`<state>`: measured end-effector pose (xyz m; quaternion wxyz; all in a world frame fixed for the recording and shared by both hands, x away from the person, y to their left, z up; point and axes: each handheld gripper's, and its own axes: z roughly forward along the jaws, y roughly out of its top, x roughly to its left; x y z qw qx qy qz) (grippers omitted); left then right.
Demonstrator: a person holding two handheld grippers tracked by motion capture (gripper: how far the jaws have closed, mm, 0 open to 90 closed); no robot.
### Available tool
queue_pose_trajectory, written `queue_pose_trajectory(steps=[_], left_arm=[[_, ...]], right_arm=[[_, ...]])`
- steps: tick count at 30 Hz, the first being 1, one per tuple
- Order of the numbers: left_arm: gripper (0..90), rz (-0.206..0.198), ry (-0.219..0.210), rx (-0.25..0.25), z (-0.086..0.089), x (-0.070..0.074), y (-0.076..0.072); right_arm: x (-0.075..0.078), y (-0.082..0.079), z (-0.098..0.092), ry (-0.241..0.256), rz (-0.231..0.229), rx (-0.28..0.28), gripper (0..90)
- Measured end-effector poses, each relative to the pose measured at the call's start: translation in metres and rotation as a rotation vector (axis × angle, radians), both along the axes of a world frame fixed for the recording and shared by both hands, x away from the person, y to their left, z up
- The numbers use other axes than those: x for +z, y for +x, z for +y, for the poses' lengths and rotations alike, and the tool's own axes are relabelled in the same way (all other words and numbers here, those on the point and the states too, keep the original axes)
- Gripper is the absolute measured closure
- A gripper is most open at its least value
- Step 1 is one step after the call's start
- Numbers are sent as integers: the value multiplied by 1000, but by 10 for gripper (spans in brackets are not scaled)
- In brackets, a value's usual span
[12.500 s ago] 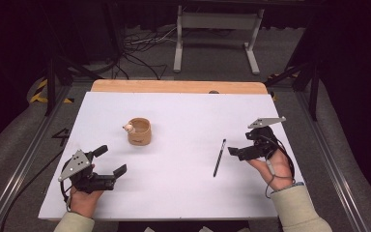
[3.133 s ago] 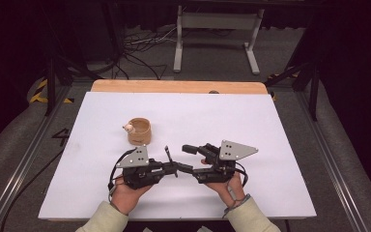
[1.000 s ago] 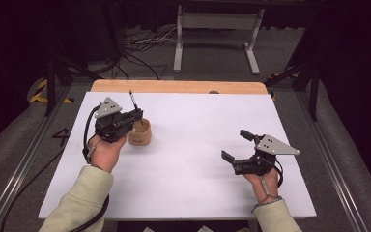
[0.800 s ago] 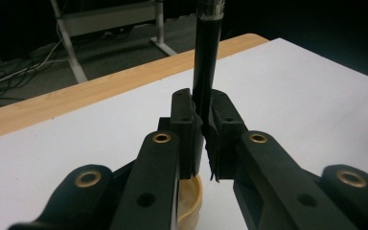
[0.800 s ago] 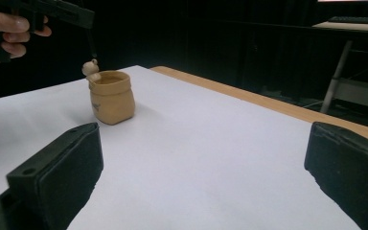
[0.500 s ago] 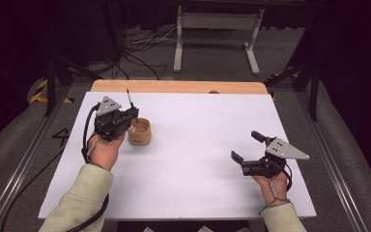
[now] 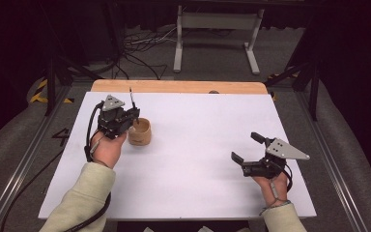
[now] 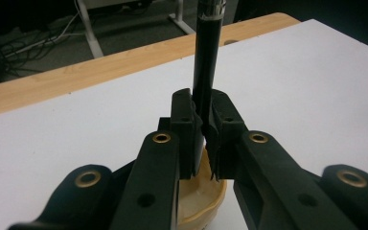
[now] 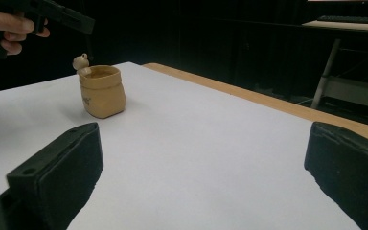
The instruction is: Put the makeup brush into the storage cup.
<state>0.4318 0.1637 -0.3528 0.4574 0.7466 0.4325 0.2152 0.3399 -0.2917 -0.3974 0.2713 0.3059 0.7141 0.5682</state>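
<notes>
Black pen (image 8: 206,57) stands upright, clamped between the jaws of the left claw (image 7: 125,116), its lower end out of sight behind the jaws, right above the mouth of the tan pot (image 7: 139,132). In the left claw's view the jaws are pressed tight on the pen's barrel, with the pot's rim just below them. The pot sits on the white table (image 7: 198,145) towards the far left corner, and a small pale knob sticks up from its rim in the right claw's view (image 9: 80,61). A hand (image 7: 107,149) grips the left claw, just beside the pot. The right claw (image 7: 249,148) is well apart, near the right edge and the near right corner, its jaws wide open and holding nothing
</notes>
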Motion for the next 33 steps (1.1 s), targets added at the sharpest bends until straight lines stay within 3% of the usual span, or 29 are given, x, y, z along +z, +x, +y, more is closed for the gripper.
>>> queue_pose_trajectory(steps=[6,14,27,33], left_arm=[[828,52,-38,4,3,-8,6],[828,84,-31,8,4,-19,11],[826,95,-13,12,4,-31,11],[825,77,1,17,4,-32,11]], right_arm=[[-1,1,-1,23,14,7,0],[-2,2,0,43,34,25,0],[-3,2,2,51,42,39,0],[-3,3,3,56,46,46,0]])
